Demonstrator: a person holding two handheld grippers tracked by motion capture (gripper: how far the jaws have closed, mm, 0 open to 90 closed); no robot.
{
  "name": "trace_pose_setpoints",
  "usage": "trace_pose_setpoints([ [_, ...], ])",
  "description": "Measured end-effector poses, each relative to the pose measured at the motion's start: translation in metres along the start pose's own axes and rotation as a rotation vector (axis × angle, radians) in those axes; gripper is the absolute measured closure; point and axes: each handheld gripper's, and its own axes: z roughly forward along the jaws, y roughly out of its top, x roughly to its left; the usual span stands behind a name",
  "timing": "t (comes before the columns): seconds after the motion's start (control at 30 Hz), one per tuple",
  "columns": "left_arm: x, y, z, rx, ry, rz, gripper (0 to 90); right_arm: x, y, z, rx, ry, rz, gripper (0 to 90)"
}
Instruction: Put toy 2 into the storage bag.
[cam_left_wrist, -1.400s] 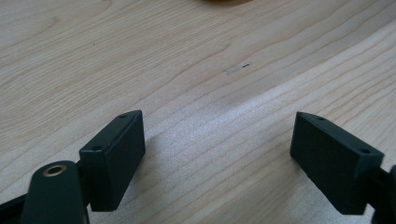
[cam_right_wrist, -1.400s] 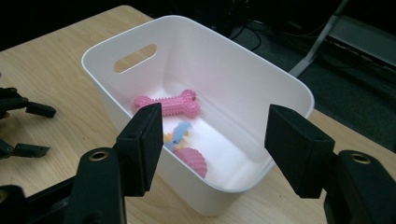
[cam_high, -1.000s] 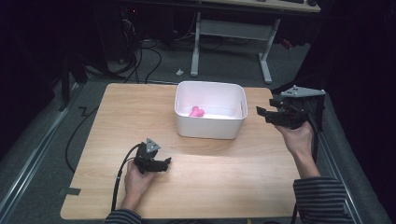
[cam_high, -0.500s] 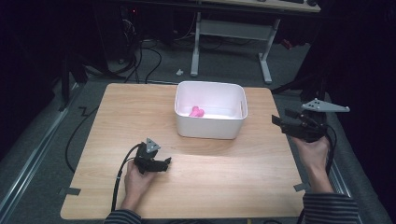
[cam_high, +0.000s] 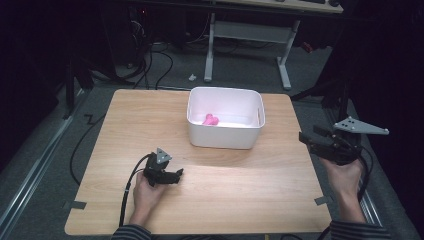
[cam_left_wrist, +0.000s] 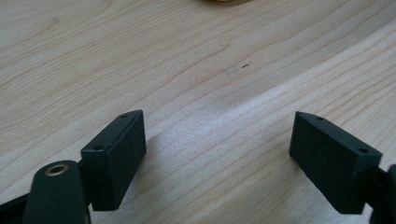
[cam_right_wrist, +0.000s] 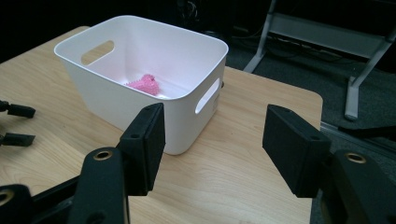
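Observation:
A white plastic bin (cam_high: 225, 132) with handle cut-outs stands at the back middle of the wooden table (cam_high: 125, 125). A small pink spiky object (cam_high: 210, 119) lies on the bin's floor (cam_right_wrist: 145, 84). My left gripper (cam_high: 178, 174) rests low on the table near the front left, open, with bare wood between its pads (cam_left_wrist: 116, 154). My right gripper (cam_high: 303, 138) is held in the air off the table's right edge, open and empty, pointing at the bin (cam_right_wrist: 140, 70). The left gripper's tips (cam_right_wrist: 16, 125) show at the left edge of the right gripper view.
A metal desk frame (cam_high: 247, 35) and cables (cam_high: 145, 60) stand on the dark carpet behind the table. A cable (cam_high: 130, 187) trails from the left gripper to the front edge. Tape marks (cam_high: 322, 201) sit at the table's front corners.
The right hand has drawn its gripper back and down, from beside the bin's right end to off the table's right edge. The left gripper has stayed still.

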Motion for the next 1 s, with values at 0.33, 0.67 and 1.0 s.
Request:
trace_pose_setpoints([
  [0.33, 0.0, 0.0, 0.0, 0.0, 0.0, -0.001, 18.9, 0.002, -0.028, 0.002, 0.015, 0.001, 0.031, 39.9],
  [0.67, 0.0, 0.0, 0.0, 0.0, 0.003, -0.004, 18.8, 0.012, -0.059, 0.032, 0.039, 0.05, 0.083, 40.0],
  [1.0, 0.0, 0.0, 0.0, -0.001, 0.01, -0.009, 18.1, 0.019, -0.083, 0.061, 0.061, 0.066, 0.104, 40.3],
])
